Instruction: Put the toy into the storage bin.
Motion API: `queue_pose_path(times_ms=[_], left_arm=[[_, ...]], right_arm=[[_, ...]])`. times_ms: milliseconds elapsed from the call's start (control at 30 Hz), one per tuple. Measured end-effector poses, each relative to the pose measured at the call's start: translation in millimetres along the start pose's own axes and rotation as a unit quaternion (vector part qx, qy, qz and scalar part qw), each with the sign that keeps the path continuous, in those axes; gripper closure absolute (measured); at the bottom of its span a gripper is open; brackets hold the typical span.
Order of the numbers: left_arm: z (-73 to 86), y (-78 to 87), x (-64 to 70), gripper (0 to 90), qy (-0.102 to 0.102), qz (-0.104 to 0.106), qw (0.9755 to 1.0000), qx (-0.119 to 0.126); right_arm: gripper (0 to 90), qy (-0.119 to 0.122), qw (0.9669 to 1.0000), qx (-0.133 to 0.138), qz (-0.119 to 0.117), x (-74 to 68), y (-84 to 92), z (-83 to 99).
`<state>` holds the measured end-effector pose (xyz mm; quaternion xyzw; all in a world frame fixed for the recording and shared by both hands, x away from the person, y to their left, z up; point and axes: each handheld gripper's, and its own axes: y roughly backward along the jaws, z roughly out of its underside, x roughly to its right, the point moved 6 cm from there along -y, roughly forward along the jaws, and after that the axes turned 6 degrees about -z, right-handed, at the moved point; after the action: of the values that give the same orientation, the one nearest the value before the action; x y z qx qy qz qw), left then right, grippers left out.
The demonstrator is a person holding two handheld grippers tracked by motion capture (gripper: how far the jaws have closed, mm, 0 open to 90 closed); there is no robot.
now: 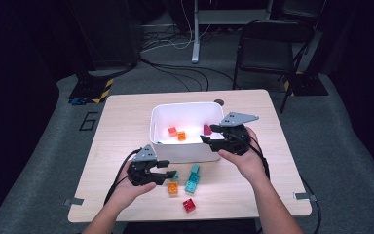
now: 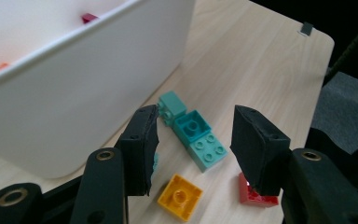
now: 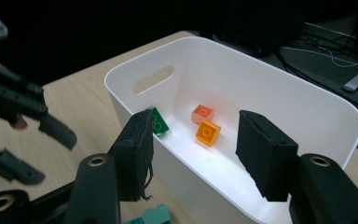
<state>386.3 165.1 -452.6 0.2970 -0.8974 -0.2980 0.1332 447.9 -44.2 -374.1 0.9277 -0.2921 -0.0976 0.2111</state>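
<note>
Two open hand-held grippers (image 1: 171, 174) (image 1: 207, 133) flank white bin (image 1: 185, 151).

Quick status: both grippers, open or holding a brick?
Left gripper: open, empty, over the teal bricks on the table.
Right gripper: open, empty, at the white bin.

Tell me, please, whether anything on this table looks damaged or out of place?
Only small things. The black pad on one finger of the right tongs looks frayed, with threads hanging from its lower edge. Several bricks, such as the yellow brick and red brick, lie loose on the table in front of the white bin.
</note>
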Motion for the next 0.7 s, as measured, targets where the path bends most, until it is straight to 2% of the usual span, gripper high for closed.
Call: queue_pose_path(times_ms=[33, 100, 233, 333, 400, 467, 500, 700], left_arm=[[0.8, -2.0, 2.1, 50.4, 0.002, 0.004, 1.0, -0.001], [3.5, -7.3, 7.0, 50.8, -0.002, 0.011, 0.9999, -0.008], [11.3, -23.1, 21.3, 51.4, -0.028, 0.034, 0.9987, -0.025], [17.8, -32.5, 30.2, 51.1, -0.044, 0.049, 0.9973, -0.033], [24.4, -39.1, 34.9, 51.1, -0.049, 0.056, 0.9965, -0.039], [27.8, -41.4, 36.7, 51.1, -0.053, 0.057, 0.996, -0.045], [33.7, -45.0, 41.0, 51.2, -0.054, 0.065, 0.9951, -0.052], [42.5, -52.0, 51.6, 51.7, -0.063, 0.076, 0.9936, -0.054]], right_arm=[[45.3, -0.008, 0.9999, 0.006, 0.001, 0.4, 2.0, -1.1], [45.3, -0.006, 0.9999, 0.01, 0.006, 1.7, 4.1, -1.8], [45.3, 0.004, 0.9999, 0.0, 0.012, 3.7, 4.8, -0.4], [45.4, 0.001, 0.9999, -0.001, 0.013, 2.4, 3.4, 0.5], [45.6, 0.009, 0.9999, -0.002, 0.01, 2.7, 2.2, 1.0], [46.0, 0.008, 0.9999, -0.006, 0.013, 2.3, 1.2, 1.8], [46.1, 0.01, 0.9998, -0.007, 0.015, 2.7, 0.5, 2.3], [46.8, 0.012, 0.9998, -0.008, 0.017, 3.6, -2.7, 3.4]])
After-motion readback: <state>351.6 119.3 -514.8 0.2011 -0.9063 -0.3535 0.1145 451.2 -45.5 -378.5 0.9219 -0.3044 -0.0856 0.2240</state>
